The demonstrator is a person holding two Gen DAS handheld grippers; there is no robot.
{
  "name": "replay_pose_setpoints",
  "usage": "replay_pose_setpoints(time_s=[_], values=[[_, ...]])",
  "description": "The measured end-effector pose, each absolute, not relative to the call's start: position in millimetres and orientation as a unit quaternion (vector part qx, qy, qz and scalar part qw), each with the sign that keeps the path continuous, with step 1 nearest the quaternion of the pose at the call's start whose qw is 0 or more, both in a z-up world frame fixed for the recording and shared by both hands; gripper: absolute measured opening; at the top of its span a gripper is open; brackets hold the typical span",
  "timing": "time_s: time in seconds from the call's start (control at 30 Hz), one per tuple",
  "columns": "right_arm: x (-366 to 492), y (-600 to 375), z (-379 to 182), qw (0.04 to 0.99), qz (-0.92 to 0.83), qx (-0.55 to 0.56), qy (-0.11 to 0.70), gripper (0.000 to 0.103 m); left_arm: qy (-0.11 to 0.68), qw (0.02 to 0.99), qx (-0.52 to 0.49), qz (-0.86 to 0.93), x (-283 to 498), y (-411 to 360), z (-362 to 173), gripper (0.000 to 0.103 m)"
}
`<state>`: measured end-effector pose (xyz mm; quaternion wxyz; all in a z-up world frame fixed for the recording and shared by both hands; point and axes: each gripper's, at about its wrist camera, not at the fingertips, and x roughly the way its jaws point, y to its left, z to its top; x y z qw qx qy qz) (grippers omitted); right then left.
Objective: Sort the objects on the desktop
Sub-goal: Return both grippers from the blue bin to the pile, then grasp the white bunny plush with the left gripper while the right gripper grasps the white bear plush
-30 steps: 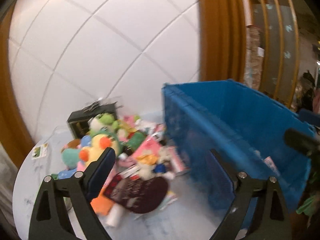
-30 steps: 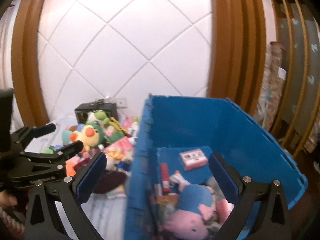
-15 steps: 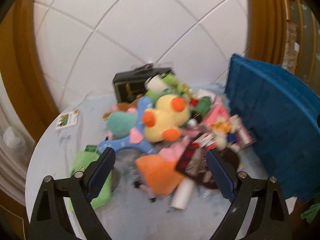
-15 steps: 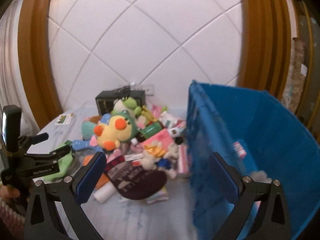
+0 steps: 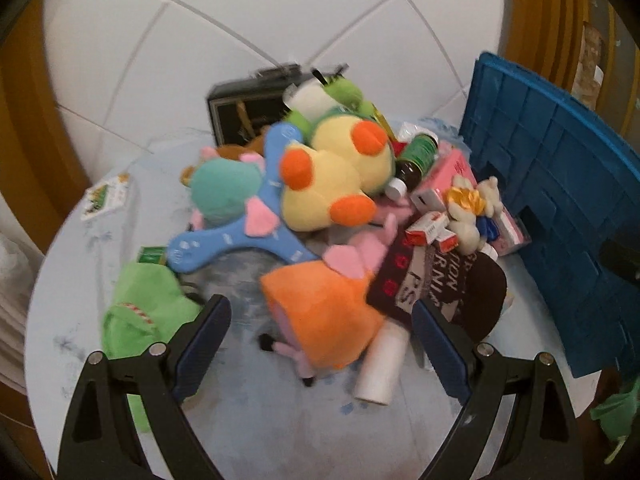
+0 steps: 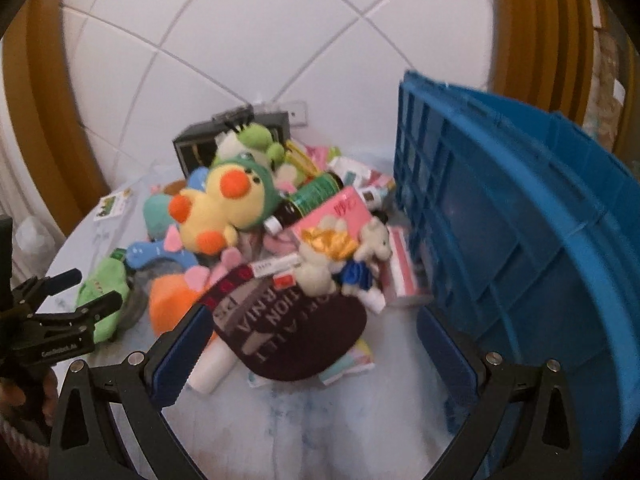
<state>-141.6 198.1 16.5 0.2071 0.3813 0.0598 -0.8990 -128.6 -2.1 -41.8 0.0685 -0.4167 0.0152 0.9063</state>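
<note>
- Two grippers, both with jaws spread wide, nothing between them.
- Left gripper hovers over the near left of the table, aimed at the toy pile; orange plush lies between its fingers in view, not touched.
- Right gripper hovers near centre, low, aimed at the dark cap; no contact visible.
- Left gripper also shows at the left edge of the right wrist view, held level, a hand partly seen below it.
- Pile sits mid-table: yellow duck on top, blue plush and teal plush to its left, green plush near left.
- Green bottle, pink box and small bears right of the duck, beside the bin.
- White tube under the cap's near edge.
- Blue bin at right, touching the pile's edge.
- Black box far, against the tiled wall.
</note>
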Motion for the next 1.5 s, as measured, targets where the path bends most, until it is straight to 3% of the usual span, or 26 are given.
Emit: replay_pose_setpoints(time_s=[0.27,0.37,0.5,0.67,0.9,1.0,1.2,1.3,1.33,1.4,1.5], values=[[-170,212,-15,0.199,-0.888,0.414,0.019,0.103,0.039,0.116,-0.423,0.898,-163,53,-71,0.092],[-184,216,-32,0.203,-0.879,0.432,-0.013,0.103,0.046,0.138,-0.426,0.893,-175,71,-79,0.078],[-203,223,-53,0.181,-0.874,0.449,-0.046,0.102,0.072,0.168,-0.425,0.886,-196,100,-89,0.078],[-222,228,-66,0.169,-0.875,0.446,-0.087,0.069,0.099,0.210,-0.424,0.875,-227,144,-101,0.078],[-256,225,-88,0.145,-0.871,0.460,-0.095,0.068,0.131,0.207,-0.452,0.858,-275,180,-132,0.050],[-273,222,-101,0.139,-0.865,0.472,-0.093,0.060,0.100,0.220,-0.457,0.856,-289,166,-133,0.049],[-314,203,-128,0.147,-0.852,0.493,-0.097,0.057,0.127,0.243,-0.446,0.852,-294,175,-139,0.054],[-330,193,-142,0.150,-0.846,0.504,-0.090,0.043,0.136,0.249,-0.447,0.849,-298,183,-142,0.053],[-333,192,-144,0.151,-0.846,0.504,-0.087,0.027,0.137,0.252,-0.445,0.849,-297,184,-142,0.051],[-334,190,-143,0.153,-0.848,0.501,-0.079,0.024,0.128,0.270,-0.448,0.843,-295,186,-138,0.032],[-326,192,-135,0.156,-0.854,0.491,-0.066,0.022,0.125,0.269,-0.445,0.845,-289,184,-131,0.028]])
